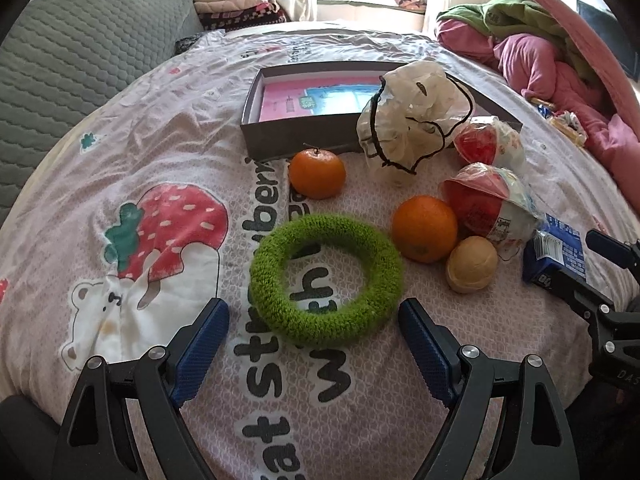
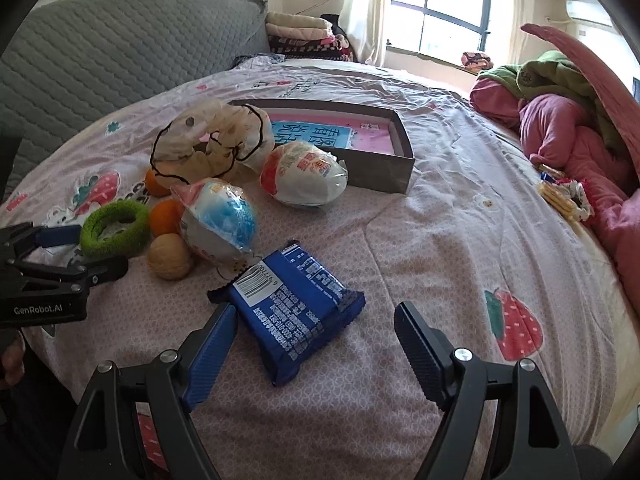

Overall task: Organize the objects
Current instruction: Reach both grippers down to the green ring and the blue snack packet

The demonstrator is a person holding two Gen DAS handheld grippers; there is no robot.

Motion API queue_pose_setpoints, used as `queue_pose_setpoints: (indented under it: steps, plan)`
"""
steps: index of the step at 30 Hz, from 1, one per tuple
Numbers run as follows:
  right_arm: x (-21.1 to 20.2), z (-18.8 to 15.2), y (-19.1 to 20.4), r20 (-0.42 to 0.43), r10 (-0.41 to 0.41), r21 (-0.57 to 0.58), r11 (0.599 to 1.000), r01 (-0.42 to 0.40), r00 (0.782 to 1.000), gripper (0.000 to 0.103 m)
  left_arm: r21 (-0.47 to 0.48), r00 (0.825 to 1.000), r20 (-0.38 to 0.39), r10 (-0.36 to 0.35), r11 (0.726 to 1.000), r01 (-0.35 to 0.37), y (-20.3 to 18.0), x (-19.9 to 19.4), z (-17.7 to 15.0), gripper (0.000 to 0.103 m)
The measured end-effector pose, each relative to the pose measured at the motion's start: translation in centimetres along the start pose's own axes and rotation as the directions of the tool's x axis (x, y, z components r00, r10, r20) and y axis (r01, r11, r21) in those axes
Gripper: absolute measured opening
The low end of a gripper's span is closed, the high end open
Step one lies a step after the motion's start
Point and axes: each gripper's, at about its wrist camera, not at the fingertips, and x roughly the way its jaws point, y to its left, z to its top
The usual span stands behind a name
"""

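We hold the left gripper with fingers apart around the near side of the green ring, low centre of its frame on the bed. Our right gripper spreads its fingers beside the blue packet, centre frame. The box sits farther back.

Fuzzy knitted green ring, glossy blue plastic wrapper, matt printed bedsheet

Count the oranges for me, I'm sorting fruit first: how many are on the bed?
2. One orange sits just in front of the grey box; the other orange lies between the green ring and a wrapped egg. More could hide behind the bags.
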Motion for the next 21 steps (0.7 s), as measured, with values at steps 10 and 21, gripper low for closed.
queue_pose_setpoints:
  steps: [10,21]
  plan:
    - [2.5,1.1,-0.8,-0.062,0.054,-0.025,0.998,-0.055,0.997,0.08,-0.002,1.0,0.002,-0.021,1.0,0.021,0.3,0.9,0.7,0.087]
    - [3.3,1.3,-0.6,-0.081,0.086,-0.043,0.995,-0.09,0.993,0.068,-0.017,0.999,0.003,-0.039,0.999,0.039,0.4,2.0,1.3,0.081]
